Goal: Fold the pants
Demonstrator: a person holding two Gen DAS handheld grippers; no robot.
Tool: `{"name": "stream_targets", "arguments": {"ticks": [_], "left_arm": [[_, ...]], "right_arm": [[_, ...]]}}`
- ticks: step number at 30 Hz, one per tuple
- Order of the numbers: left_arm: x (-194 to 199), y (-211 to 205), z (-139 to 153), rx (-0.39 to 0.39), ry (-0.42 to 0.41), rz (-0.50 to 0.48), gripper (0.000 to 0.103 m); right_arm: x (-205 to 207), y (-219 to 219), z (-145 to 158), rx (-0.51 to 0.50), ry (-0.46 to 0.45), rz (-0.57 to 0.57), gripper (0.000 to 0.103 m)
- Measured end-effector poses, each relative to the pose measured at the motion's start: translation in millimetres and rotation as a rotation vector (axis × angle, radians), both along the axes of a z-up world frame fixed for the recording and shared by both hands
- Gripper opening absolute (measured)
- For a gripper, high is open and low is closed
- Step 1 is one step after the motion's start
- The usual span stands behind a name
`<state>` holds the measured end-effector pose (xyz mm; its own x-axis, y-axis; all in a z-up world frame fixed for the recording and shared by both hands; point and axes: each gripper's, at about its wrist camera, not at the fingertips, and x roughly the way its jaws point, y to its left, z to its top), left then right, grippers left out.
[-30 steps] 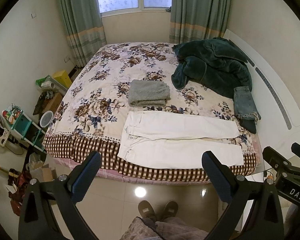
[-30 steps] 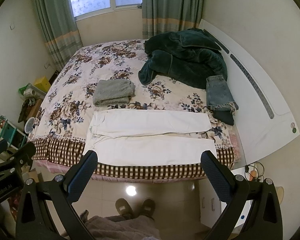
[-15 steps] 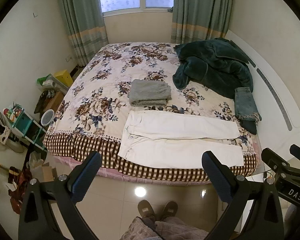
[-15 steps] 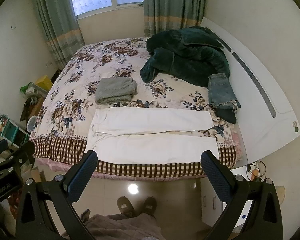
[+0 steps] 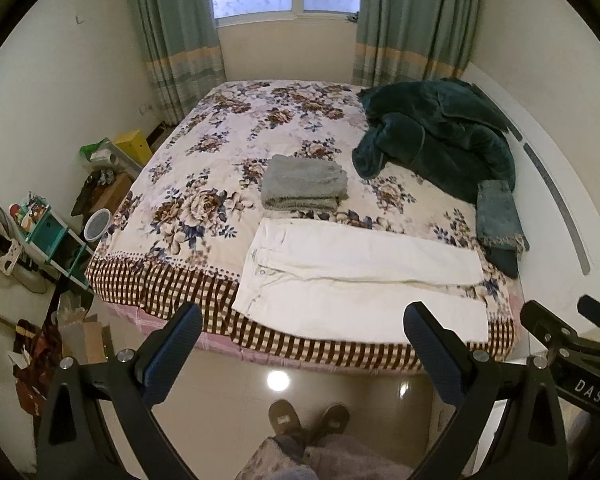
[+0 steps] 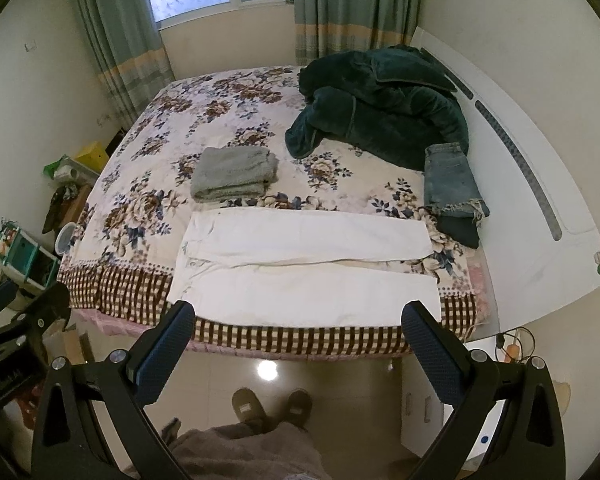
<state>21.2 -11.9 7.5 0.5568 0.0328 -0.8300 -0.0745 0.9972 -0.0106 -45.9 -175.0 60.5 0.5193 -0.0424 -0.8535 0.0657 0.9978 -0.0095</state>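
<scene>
Since the earlier frames both grippers have come a little closer to the bed (image 5: 112, 280); the clothes on it have not moved. The left gripper (image 5: 300, 354) and the right gripper (image 6: 298, 350) hang above the floor in front of the near edge, their jaws wide apart and holding nothing.

The white pants (image 5: 360, 280) lie flat along the near edge of the bed, waistband toward the near left corner, the two legs stretched toward the near right corner with a narrow gap between them.

The step in hand, I think, is the reach for the first fold. It would go well if each gripper takes one end of the same leg, at the waistband and at the hem, pinching only that layer and not the floral cover, then lays it evenly on the other leg.

Count: one white pants, one folded grey cloth (image 5: 304, 182), one dark green coat (image 5: 436, 136), one folded denim piece (image 5: 498, 216), two grippers.
</scene>
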Motion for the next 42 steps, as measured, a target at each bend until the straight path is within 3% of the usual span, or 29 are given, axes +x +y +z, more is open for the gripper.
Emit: {"name": "stream_targets", "arguments": {"ticks": [4,9,18,20,26,30,37,42], "left_arm": [[30.1,-6.7,-19.9,0.002,-0.012,0.057,0.103],[73.1,-21.0,-49.3,0.083,-0.029,0.094,0.103],[197.9,-22.6,-147.0,0.11,0.158,0.106,0.103],[229.4,-15.4,-172.9,0.097,0.215,0.13,0.103],[341.7,32.1,-284.0,-0.086,0.449,0.292,0.103],[399.2,58.0,-354.5,-0.123,0.53,0.435,0.103],[468.2,105.8,-479.1,-0.239,0.648,0.715,0.103],[498.2,101.4,-551.3,-0.232,0.724,0.796,0.103]], "right_arm": [[30.9,-16.5,-20.9,-0.02,-0.015,-0.042,0.103],[84.0,-47.0,-52.3,-0.049,-0.02,-0.093,0.103],[216.6,-100.0,-143.1,-0.057,0.083,-0.229,0.103],[255.6,-116.2,-177.9,-0.046,0.125,-0.285,0.103],[363.8,-163.7,-294.7,0.06,0.273,-0.488,0.103],[424.7,-202.9,-379.8,0.113,0.369,-0.649,0.103],[486.6,-261.1,-503.3,0.099,0.442,-0.884,0.103],[512.4,-299.3,-570.2,0.103,0.455,-0.967,0.103]]}}
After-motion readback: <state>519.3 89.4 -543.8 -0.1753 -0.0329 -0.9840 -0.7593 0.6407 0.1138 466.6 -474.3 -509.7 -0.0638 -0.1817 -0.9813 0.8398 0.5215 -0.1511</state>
